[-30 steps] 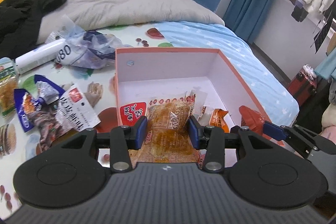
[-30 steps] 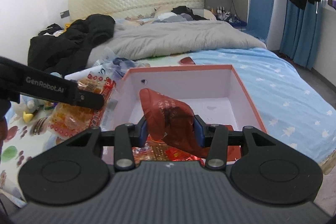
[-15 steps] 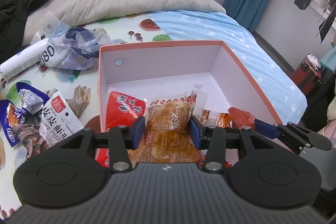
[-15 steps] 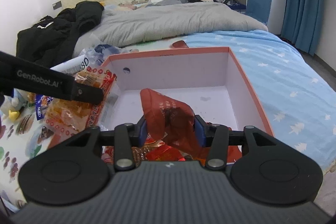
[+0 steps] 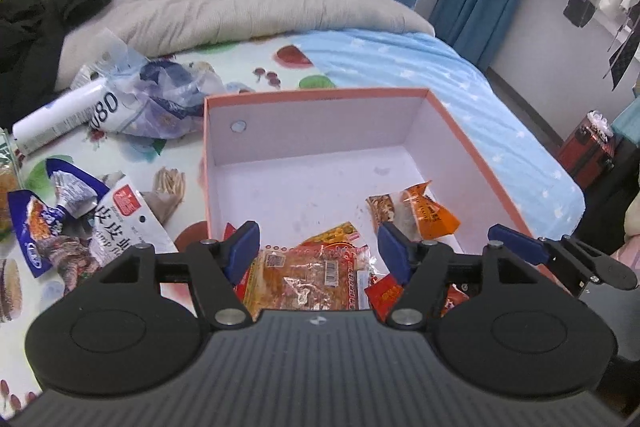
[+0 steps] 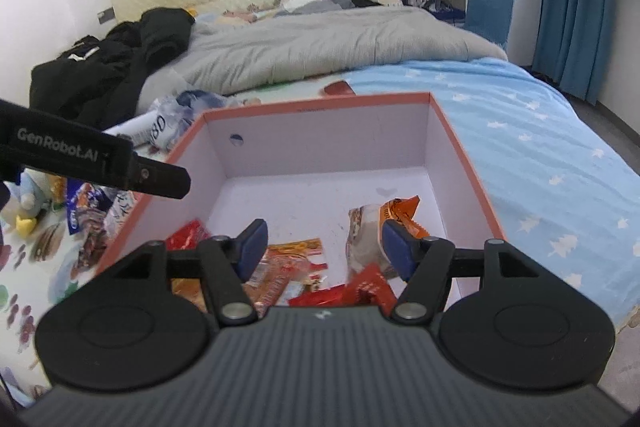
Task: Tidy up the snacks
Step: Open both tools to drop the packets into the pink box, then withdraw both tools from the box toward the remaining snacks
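Both my tongs have just been opening, and each has let its packet go into the box (image 5: pixel 460 131). A second ago my left tongs (image 5: pixel 318 247) pinched a clear packet of brown snack (image 5: pixel 298 281); now they stand spread, and that packet lies flat on the box floor below and between them, touched by neither pad as far as I can see. My right tongs (image 6: pixel 322 247) held a crumpled dark red wrapper (image 6: pixel 370 287) upright; they too are spread now, nothing between the blue pads, and the wrapper has dropped onto the pile at the near end of the box, just beside an orange packet (image 6: pixel 394 213) that leans toward the right wall. So two more snacks are in, and the near half of the box is filling while the far half is bare cardboard. The task is not done, I judge: loose packets lie on the patterned bed sheet left of the box, among them a white bag with red print (image 5: pixel 128 223) and a blue-edged bag (image 5: pixel 38 227), with a white bottle (image 5: pixel 60 119) and a crumpled plastic bag (image 5: pixel 160 99) further back. Next I would draw both tongs back out of the box and reach left for those, taking care not to snag the box wall as I lift clear.
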The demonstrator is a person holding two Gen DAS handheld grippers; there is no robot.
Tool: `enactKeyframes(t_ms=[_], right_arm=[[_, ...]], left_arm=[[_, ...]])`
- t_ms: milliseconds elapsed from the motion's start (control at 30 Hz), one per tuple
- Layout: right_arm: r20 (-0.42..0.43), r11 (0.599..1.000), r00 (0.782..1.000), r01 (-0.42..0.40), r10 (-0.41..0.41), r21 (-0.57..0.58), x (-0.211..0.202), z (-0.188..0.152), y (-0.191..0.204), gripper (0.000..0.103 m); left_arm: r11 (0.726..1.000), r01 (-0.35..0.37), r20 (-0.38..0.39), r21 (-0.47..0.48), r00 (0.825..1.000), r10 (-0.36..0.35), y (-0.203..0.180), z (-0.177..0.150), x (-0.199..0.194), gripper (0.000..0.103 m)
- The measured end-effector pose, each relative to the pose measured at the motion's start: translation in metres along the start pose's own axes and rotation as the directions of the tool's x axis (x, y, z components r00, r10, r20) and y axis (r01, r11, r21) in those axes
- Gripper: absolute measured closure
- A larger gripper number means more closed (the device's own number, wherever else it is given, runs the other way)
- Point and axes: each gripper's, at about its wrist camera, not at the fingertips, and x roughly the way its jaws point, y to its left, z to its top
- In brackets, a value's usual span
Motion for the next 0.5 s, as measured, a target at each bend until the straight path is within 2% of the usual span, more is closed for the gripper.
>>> enactKeyframes(t_ms=[500], right_arm=[[0.109, 0.999, 0.994, -0.03, 0.032, -0.022, -0.083, -0.007, 0.038, 0.038]], left_arm=[[1.0, -0.002, 0.126, -0.019, 0.992, 0.004, 0.008, -0.049, -0.117, 0.032]])
